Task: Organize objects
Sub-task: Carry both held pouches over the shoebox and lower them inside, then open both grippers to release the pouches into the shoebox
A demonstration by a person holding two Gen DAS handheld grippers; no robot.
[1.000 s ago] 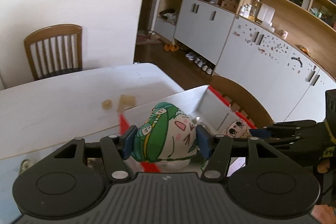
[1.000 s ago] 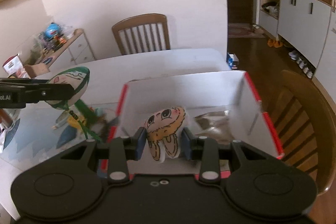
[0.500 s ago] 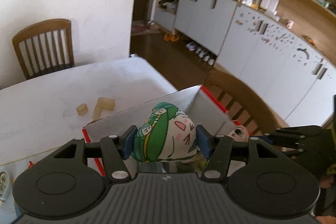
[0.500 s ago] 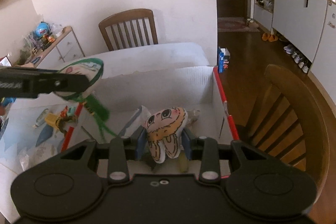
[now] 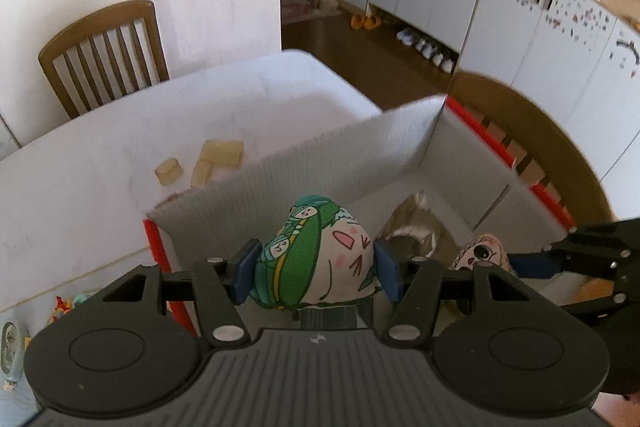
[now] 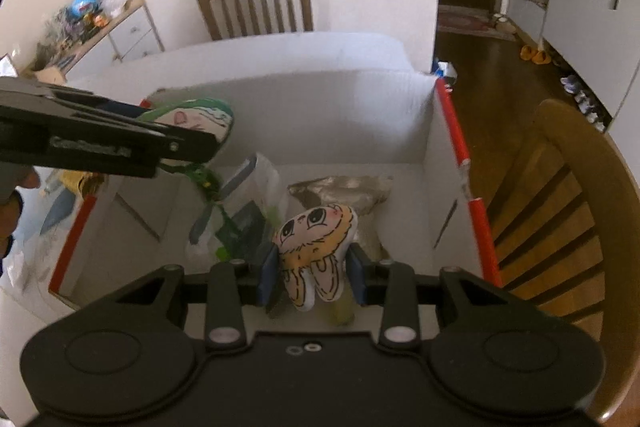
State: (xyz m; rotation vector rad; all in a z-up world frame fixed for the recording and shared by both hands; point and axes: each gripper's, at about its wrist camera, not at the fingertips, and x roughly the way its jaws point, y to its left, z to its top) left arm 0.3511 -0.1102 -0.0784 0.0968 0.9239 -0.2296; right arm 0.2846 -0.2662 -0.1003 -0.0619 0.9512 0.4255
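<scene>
Left gripper [image 5: 316, 269] clenched on green doll [image 5: 316, 259], right gripper [image 6: 312, 277] on yellow doll [image 6: 316, 247]; both now moved over white box [image 6: 360, 115], ready for release

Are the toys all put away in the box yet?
Almost. A silver bag and a clear packet already lie in the box. The left gripper holds the green toy and the right gripper holds the yellow toy above it, neither dropped yet. Small blocks remain on the table.
</scene>
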